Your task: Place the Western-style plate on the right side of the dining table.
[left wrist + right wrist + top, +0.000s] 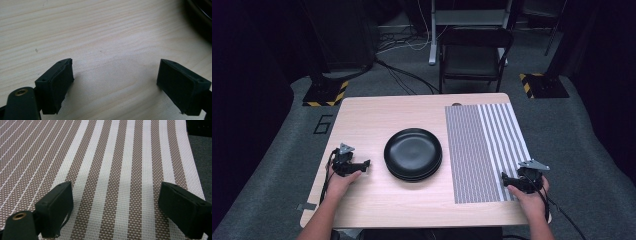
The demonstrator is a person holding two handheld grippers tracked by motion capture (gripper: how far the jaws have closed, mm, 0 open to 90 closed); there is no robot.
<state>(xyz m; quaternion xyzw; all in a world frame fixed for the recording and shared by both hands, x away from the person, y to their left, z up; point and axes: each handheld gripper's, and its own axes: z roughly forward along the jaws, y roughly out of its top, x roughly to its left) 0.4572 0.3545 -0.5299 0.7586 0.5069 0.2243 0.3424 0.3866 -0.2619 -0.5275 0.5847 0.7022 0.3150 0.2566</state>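
Black plates [413, 153] stacked mid-tabletop [372, 200].
Left gripper [364, 165] beside them, jaws apart, empty; right gripper [506, 179] over striped mat [482, 150], likewise apart.

I see the table [377, 200] lit brightly from above while the room around it stays very dark, and the close pictures look sharp with soft shadows under the jaws.

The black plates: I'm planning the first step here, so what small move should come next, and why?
Probably bring the left tongs toward the rim of the black plates. Those tongs are open over bare table just left of the stack, holding nothing. The right tongs, also open and empty, sit over the striped mat, farther from the stack.
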